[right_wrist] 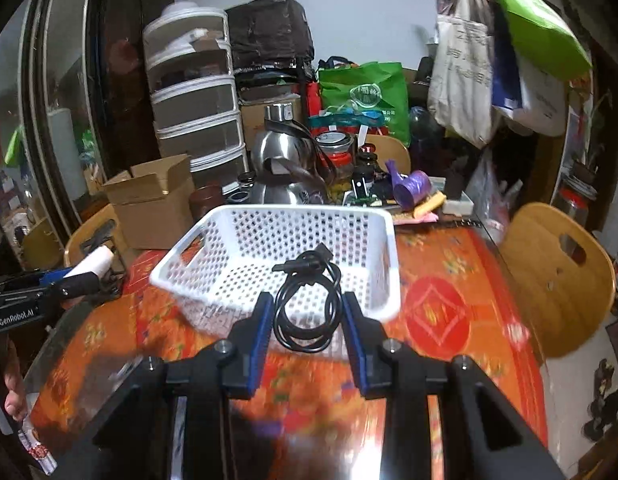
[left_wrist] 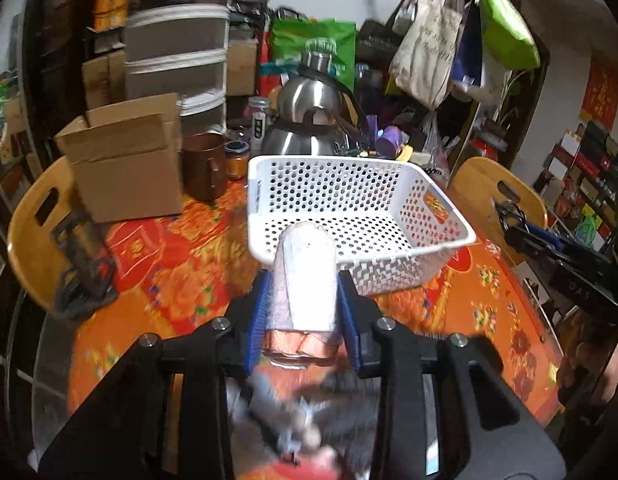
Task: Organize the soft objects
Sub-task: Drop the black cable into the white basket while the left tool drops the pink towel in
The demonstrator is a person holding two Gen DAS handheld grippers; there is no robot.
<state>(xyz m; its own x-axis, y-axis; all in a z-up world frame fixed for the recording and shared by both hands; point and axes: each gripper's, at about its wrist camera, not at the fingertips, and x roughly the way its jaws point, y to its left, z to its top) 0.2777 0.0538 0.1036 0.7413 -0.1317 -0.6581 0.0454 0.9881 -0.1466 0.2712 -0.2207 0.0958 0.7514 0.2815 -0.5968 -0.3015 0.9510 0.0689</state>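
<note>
A white perforated basket [left_wrist: 437,196] stands on the orange patterned tablecloth; it also shows in the right wrist view [right_wrist: 385,248] and looks empty. My left gripper [left_wrist: 305,304] is shut on a folded white and pink soft pack [left_wrist: 309,276], held above the table just in front of the basket's near rim. My right gripper [right_wrist: 307,320] is shut on a coiled black cable [right_wrist: 307,300], held over the basket's near edge. The left gripper with its white pack shows at the left of the right wrist view [right_wrist: 85,268].
A cardboard box [left_wrist: 129,164], a brown mug [left_wrist: 203,166], a steel kettle [left_wrist: 309,116], jars and clutter crowd the far side of the table. Wooden chairs [left_wrist: 33,240] [right_wrist: 561,280] stand at both sides. A drawer tower [right_wrist: 197,108] and hanging bags [right_wrist: 469,68] are behind.
</note>
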